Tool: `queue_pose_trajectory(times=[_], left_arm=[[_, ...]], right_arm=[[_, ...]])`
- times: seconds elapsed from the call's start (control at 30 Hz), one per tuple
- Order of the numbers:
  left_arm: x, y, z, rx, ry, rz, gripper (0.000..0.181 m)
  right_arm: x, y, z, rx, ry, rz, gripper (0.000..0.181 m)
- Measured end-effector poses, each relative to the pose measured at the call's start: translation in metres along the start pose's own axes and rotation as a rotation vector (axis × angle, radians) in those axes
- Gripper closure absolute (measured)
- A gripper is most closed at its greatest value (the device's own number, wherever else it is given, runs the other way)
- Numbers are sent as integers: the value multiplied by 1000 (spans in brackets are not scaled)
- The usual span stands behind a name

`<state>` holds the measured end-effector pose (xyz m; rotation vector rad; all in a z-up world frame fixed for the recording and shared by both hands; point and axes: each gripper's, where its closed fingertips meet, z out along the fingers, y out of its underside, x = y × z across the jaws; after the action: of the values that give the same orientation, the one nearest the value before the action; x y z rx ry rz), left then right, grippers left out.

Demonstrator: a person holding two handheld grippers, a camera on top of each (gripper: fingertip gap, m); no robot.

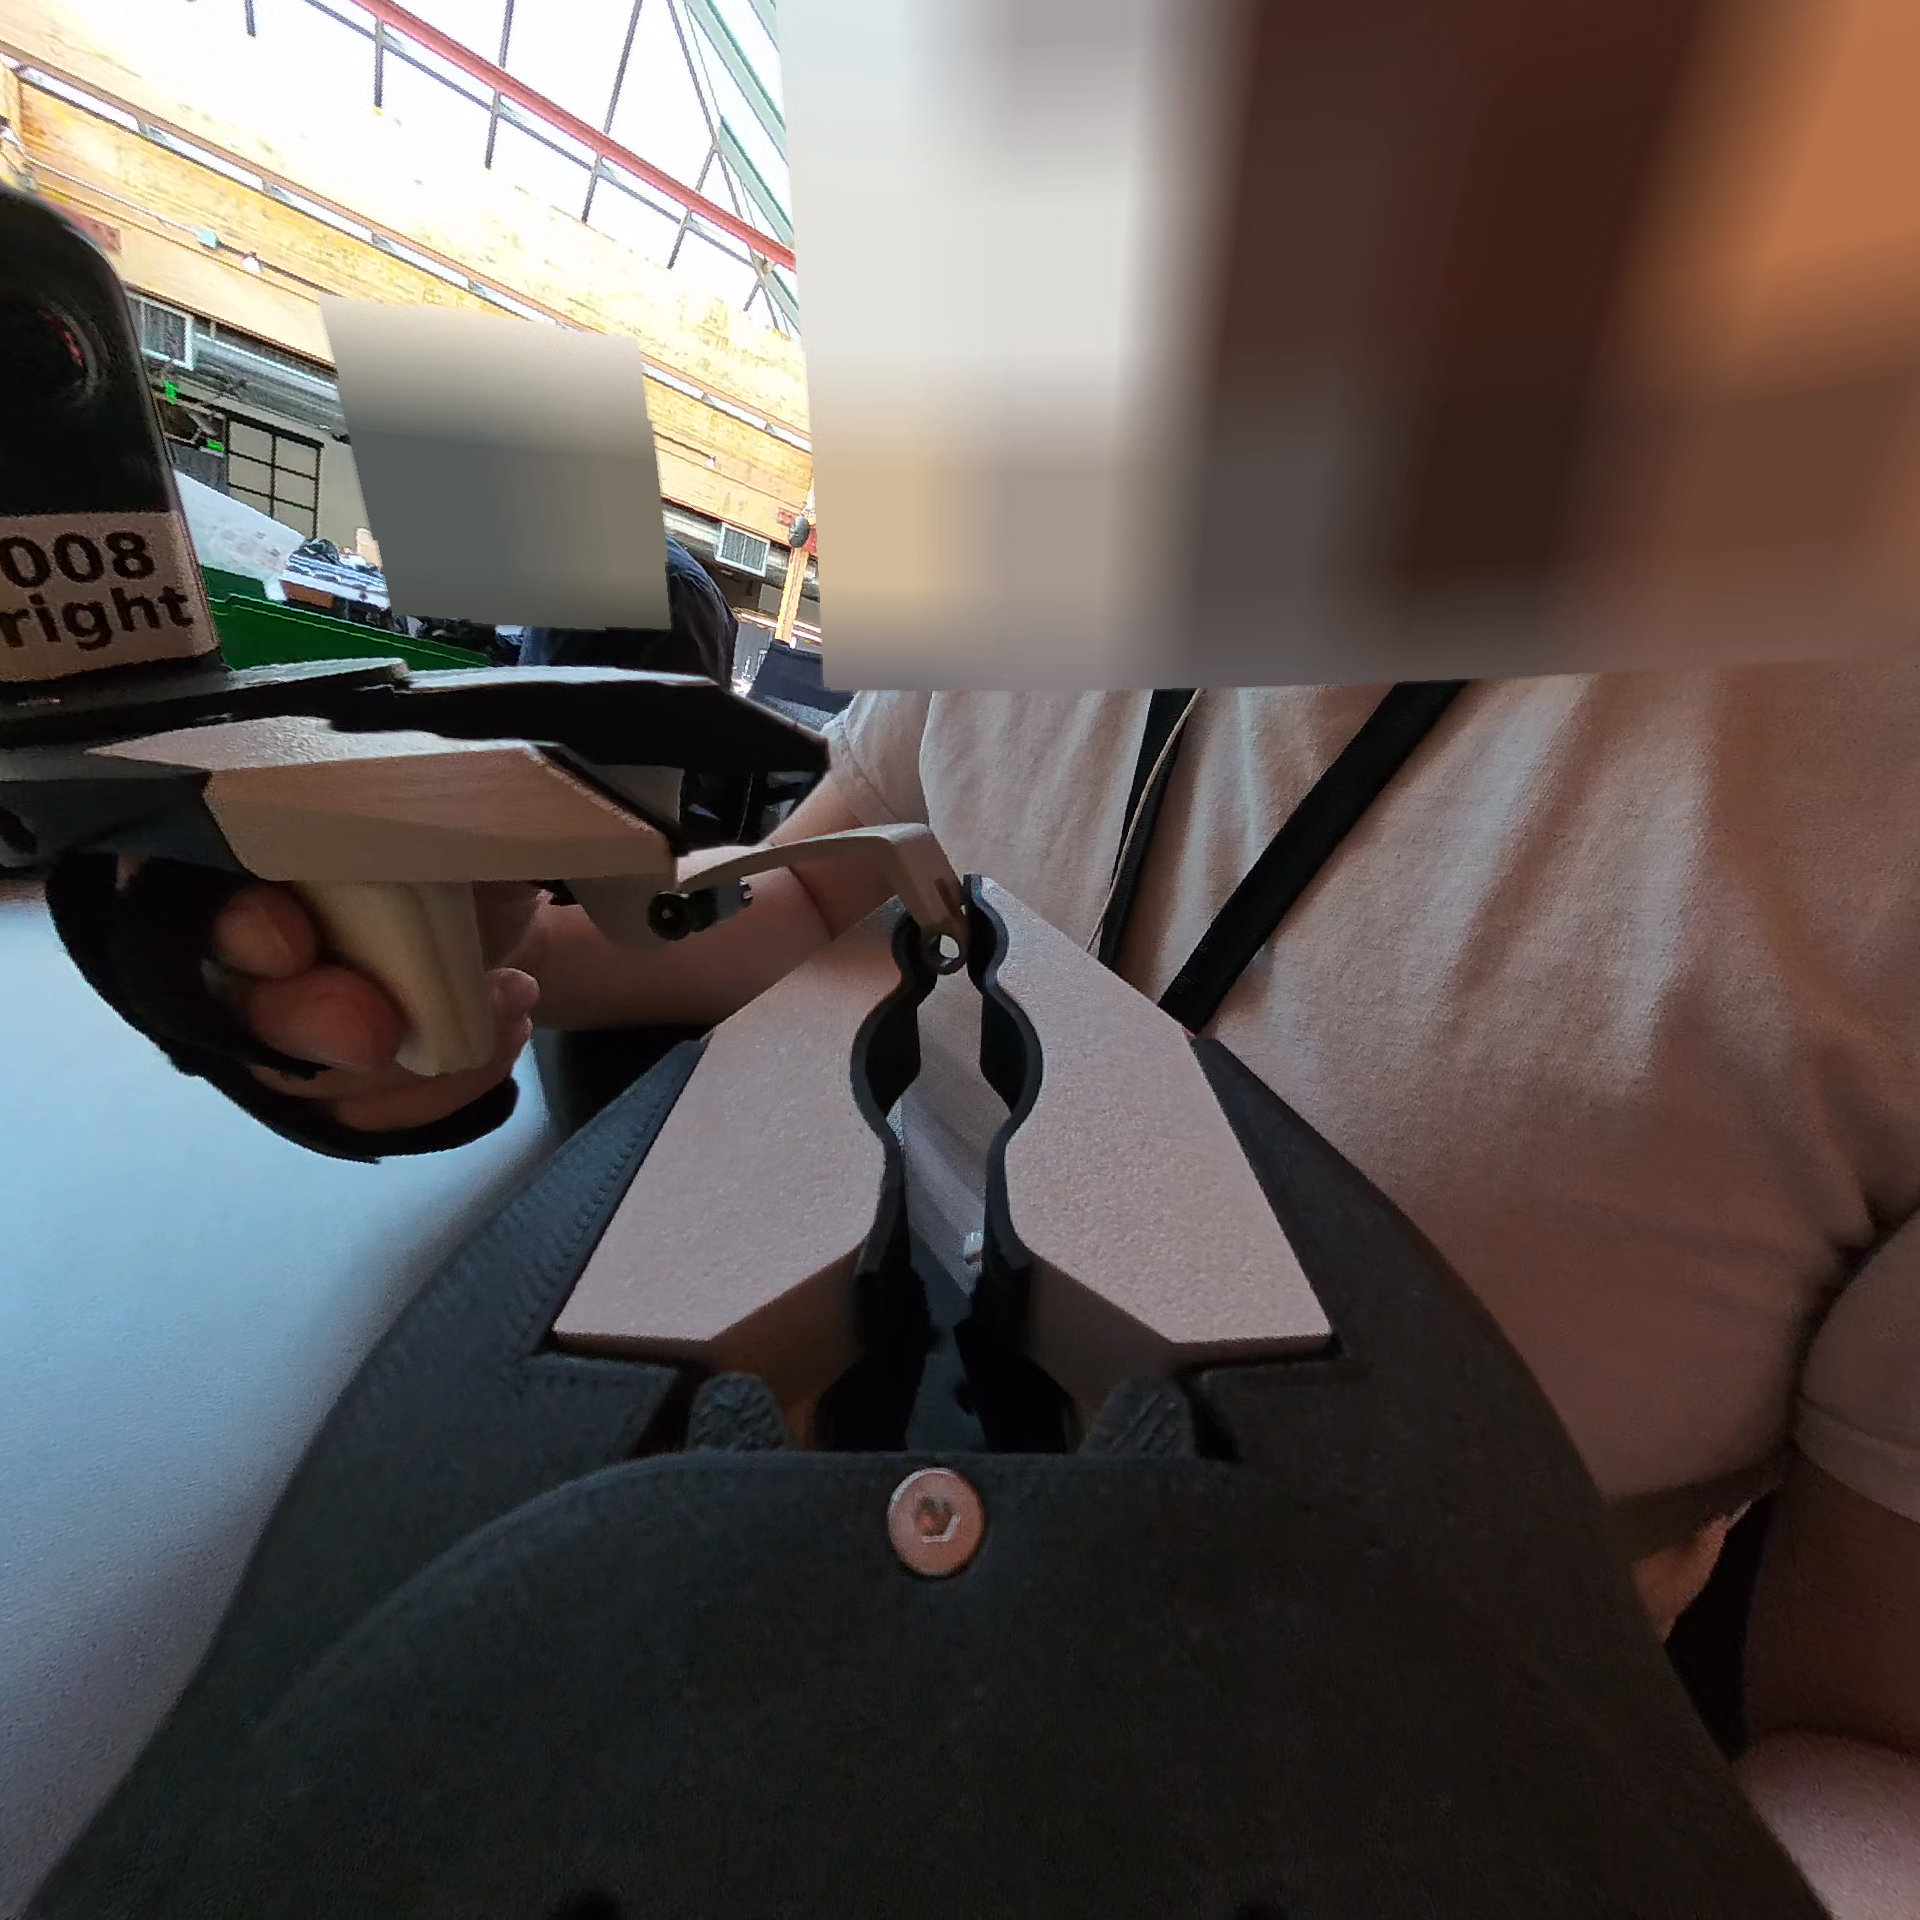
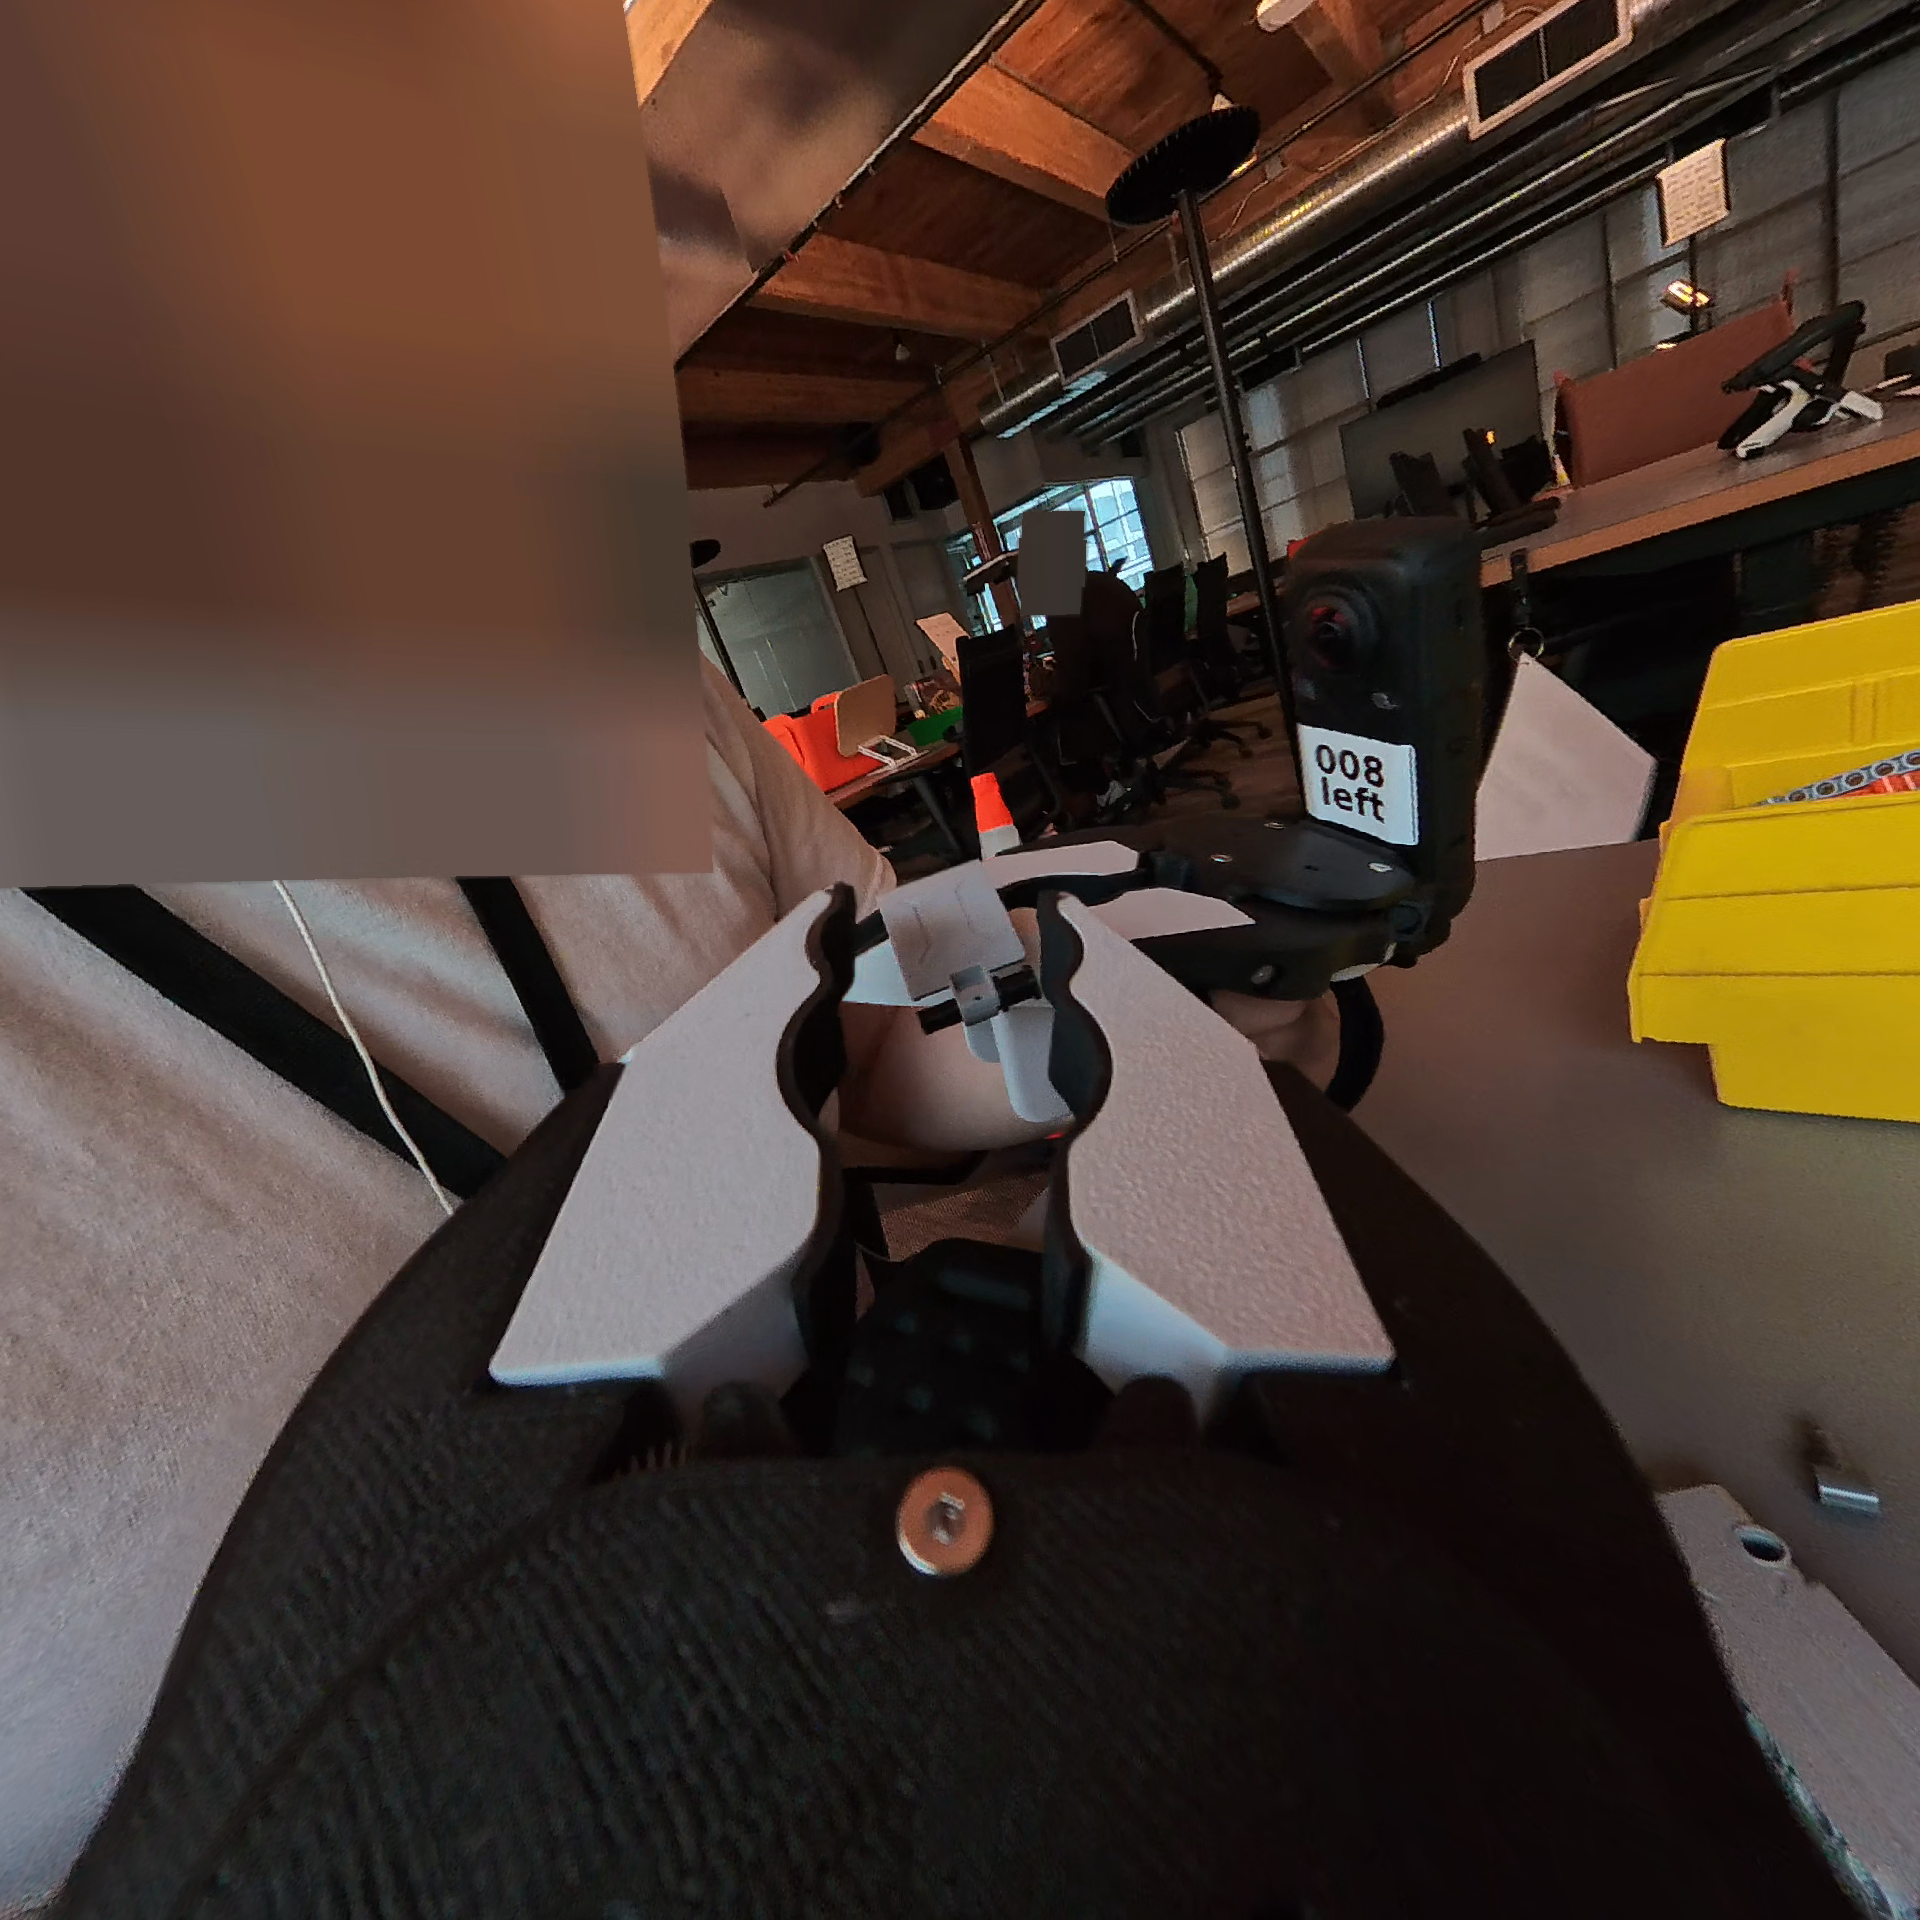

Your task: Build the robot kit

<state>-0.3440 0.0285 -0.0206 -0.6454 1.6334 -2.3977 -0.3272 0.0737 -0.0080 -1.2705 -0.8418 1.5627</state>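
In the left wrist view my left gripper (image 1: 940, 930) is shut on the end of a small grey metal hinged lever (image 1: 810, 857), pinching its tip that has a hole. The lever's other end, with a black pin, sits just under the fingertips of my right gripper (image 1: 675, 831), held by a gloved hand. In the right wrist view my right gripper (image 2: 945, 920) stands open, and the lever (image 2: 951, 940) with its black pin lies between the fingers, close to the right pad. The left gripper (image 2: 1039, 883) shows beyond it with its camera.
Stacked yellow bins (image 2: 1787, 935) stand on the grey table (image 2: 1558, 1143) at the right. A small metal clip (image 2: 1849, 1496) and a grey plate with a hole (image 2: 1756, 1558) lie near the lower right. A person's torso in a beige shirt (image 1: 1455, 987) is close behind the grippers. The gap from one gripper's tips to the other's is roughly 5 centimetres.
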Motion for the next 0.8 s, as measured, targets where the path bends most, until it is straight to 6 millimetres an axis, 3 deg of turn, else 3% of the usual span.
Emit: queue_pose_trajectory(times=[0.27, 0.47, 0.8], left_arm=[[1, -4, -2, 13, -11, 23, 180], [0, -1, -1, -2, -22, 32, 180], [-6, 1, -1, -19, -60, 33, 180]], right_arm=[[4, 1, -3, -2, 12, 24, 147], [4, 6, -3, -20, -4, 48, 160], [9, 6, -7, -18, 8, 70, 164]])
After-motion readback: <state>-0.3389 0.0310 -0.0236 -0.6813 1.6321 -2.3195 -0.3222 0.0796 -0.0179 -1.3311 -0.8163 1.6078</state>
